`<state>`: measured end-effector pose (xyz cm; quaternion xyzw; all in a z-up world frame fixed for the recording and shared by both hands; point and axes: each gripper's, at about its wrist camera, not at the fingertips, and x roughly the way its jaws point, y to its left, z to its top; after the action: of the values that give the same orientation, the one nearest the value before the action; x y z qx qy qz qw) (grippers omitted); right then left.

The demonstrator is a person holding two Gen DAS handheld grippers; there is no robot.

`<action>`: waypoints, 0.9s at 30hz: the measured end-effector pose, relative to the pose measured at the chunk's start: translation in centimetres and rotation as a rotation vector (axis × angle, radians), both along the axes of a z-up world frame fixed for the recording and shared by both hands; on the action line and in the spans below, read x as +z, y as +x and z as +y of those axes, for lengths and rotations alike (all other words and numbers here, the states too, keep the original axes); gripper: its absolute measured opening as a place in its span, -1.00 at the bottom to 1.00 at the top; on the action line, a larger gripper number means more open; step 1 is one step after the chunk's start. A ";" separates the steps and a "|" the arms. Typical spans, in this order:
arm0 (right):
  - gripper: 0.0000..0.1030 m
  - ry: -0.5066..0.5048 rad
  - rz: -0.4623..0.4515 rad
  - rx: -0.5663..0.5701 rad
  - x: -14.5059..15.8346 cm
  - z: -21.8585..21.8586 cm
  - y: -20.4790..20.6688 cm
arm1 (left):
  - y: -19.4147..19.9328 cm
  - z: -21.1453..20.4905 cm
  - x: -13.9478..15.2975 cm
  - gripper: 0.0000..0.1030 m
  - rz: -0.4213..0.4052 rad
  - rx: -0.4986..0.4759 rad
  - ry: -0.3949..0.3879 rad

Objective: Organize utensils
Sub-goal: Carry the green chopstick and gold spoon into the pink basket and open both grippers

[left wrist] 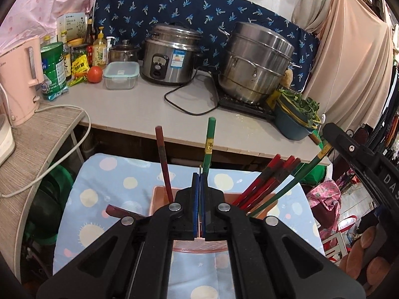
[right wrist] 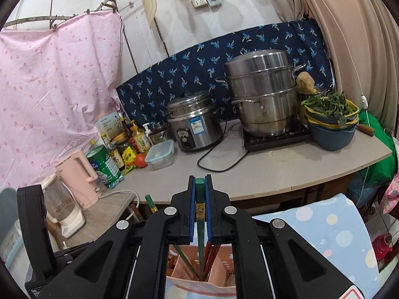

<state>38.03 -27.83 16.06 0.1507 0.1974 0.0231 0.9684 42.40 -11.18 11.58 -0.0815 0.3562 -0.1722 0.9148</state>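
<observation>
A pink utensil holder [left wrist: 159, 194] stands on a dotted blue cloth [left wrist: 112, 174]. Several red chopsticks [left wrist: 264, 182] and a green chopstick lean in its right part; one dark red chopstick [left wrist: 163, 159] stands at its left. My left gripper [left wrist: 200, 182] is shut over the holder's rim; something thin and pale shows between its pads, with a green chopstick [left wrist: 209, 144] just behind them. My right gripper [right wrist: 199, 189] is shut on a green chopstick [right wrist: 199, 186] with a gold band, upright above the holder [right wrist: 219, 269]. The right gripper's body [left wrist: 361, 164] shows at the right of the left wrist view.
A grey counter [left wrist: 139, 104] behind holds a rice cooker [left wrist: 172, 54], a steamer pot [left wrist: 256, 62] on an induction plate, a bowl of greens [left wrist: 296, 117], a lidded box [left wrist: 121, 74], a tomato, bottles and a pink kettle [left wrist: 20, 82]. A cord trails on the counter.
</observation>
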 end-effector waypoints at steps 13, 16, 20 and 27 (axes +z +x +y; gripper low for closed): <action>-0.75 -0.011 0.036 0.007 -1.7 0.0 -0.1 | -0.8 -0.3 -0.5 -0.77 -0.005 0.011 0.027; -0.69 -0.017 0.037 0.006 -1.6 -0.1 -0.6 | -1.4 -0.5 -0.2 -0.71 -0.017 0.015 0.040; -0.60 -0.022 0.037 0.009 -1.3 0.0 -1.6 | -2.5 -0.6 0.3 -0.53 -0.033 0.025 0.069; -0.53 -0.015 0.057 0.021 -1.3 -0.2 -4.3 | -5.4 -0.2 1.4 -0.35 -0.063 0.052 0.123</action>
<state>33.73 -28.00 14.75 0.1421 0.2267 0.0273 0.9631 37.02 -11.33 13.00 -0.0291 0.3349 -0.1285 0.9330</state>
